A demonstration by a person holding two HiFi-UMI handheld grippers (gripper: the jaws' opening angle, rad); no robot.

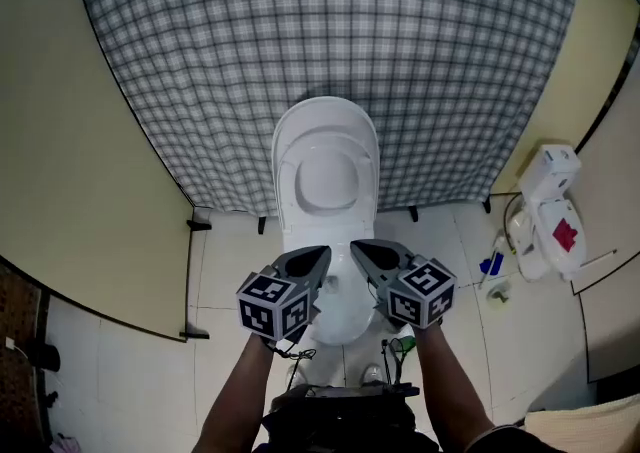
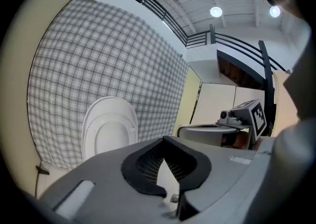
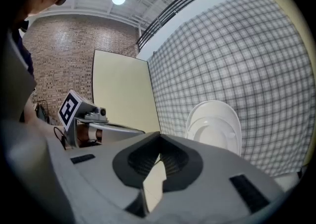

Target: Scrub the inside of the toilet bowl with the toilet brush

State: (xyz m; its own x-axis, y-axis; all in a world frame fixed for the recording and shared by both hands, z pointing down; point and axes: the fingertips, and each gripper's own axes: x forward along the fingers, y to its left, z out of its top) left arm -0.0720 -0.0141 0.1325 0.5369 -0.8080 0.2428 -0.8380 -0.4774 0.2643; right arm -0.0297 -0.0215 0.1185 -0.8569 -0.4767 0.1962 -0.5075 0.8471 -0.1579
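Note:
The white toilet stands against the checked backdrop with its lid (image 1: 326, 166) raised, and its bowl rim (image 1: 345, 316) shows below my grippers. My left gripper (image 1: 322, 253) and right gripper (image 1: 358, 245) hover side by side over the bowl, tips pointing toward each other. Both are shut with nothing between the jaws. The left gripper view has the jaw tips (image 2: 164, 140) meeting, with the lid (image 2: 109, 131) beyond. The right gripper view shows the same for its tips (image 3: 159, 134) and the lid (image 3: 215, 126). I cannot make out a toilet brush for certain.
A grey checked backdrop (image 1: 330, 41) hangs behind the toilet, with cream panels (image 1: 80, 161) to the left and right. On the tiled floor at the right lie a white appliance with a red patch (image 1: 552, 216) and a small blue item (image 1: 491, 264).

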